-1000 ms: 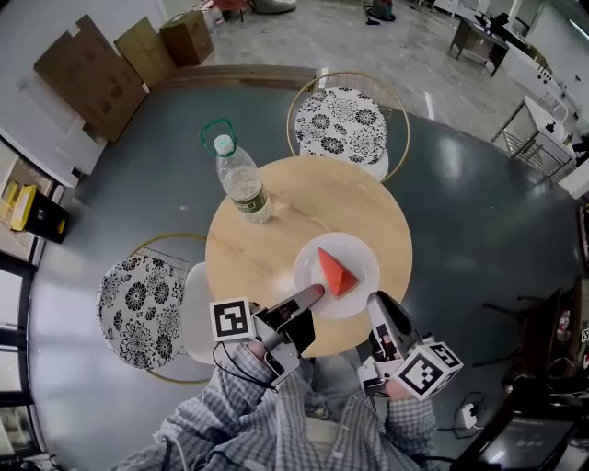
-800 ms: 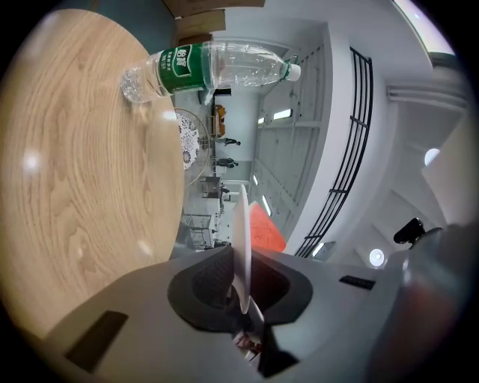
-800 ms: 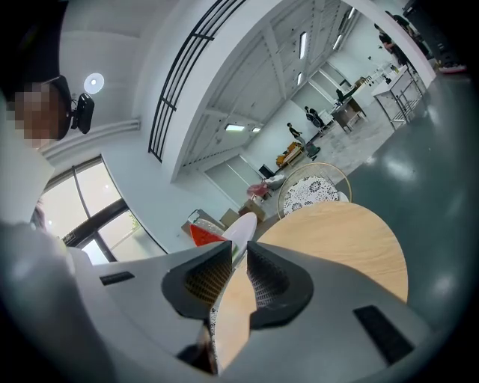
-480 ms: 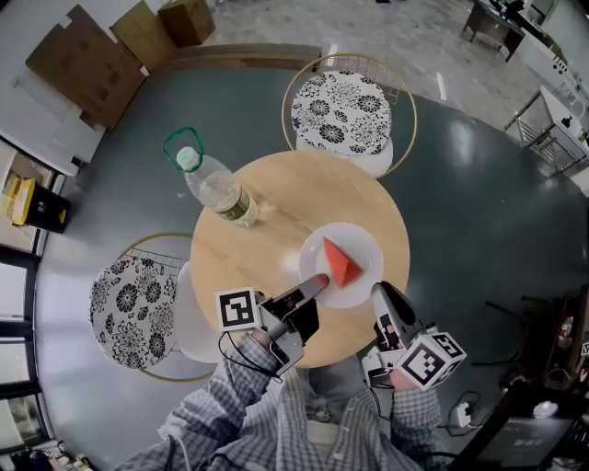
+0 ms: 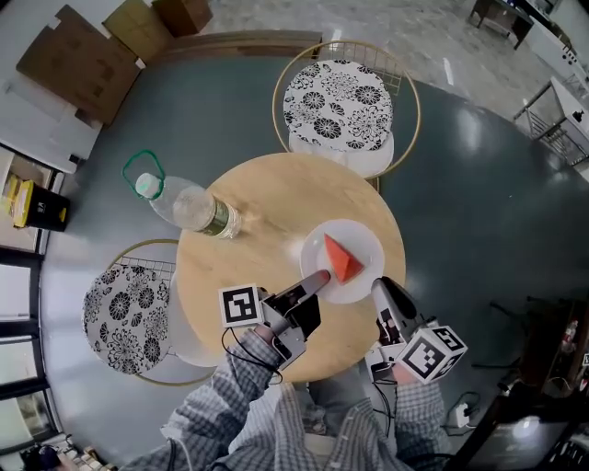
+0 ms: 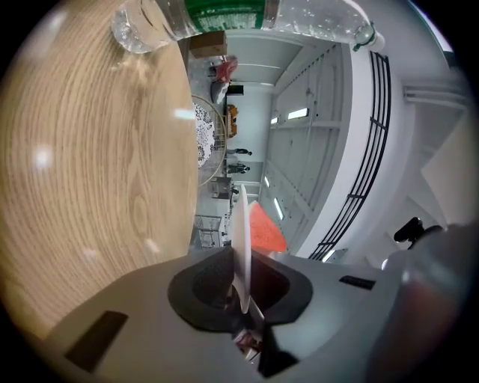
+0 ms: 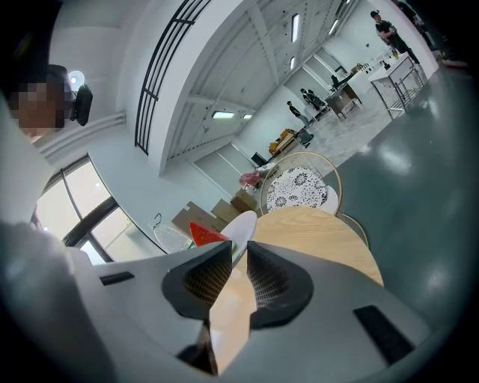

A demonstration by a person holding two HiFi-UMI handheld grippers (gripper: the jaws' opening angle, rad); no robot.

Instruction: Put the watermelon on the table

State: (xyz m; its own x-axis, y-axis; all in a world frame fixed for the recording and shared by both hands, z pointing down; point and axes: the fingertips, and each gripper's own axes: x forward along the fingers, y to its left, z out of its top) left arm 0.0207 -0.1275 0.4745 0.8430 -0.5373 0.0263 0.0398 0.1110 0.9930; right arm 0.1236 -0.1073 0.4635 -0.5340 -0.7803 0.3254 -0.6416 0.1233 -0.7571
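Both left tongs and right tongs clamped on a round white plate, red watermelon wedge on it, near side of the round pale-wood desk, glossy dark-grey floor around the desk.

The left gripper clamps a white plate's rim, edge-on; a red wedge, probably watermelon, lies on it. Bottle stands on the table.

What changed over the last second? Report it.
The plate with the watermelon has drifted slightly across the table, away from the bottle, carried by the left tool and right tool. Unchanged: both tools shut on its rim, watermelon on the plate.
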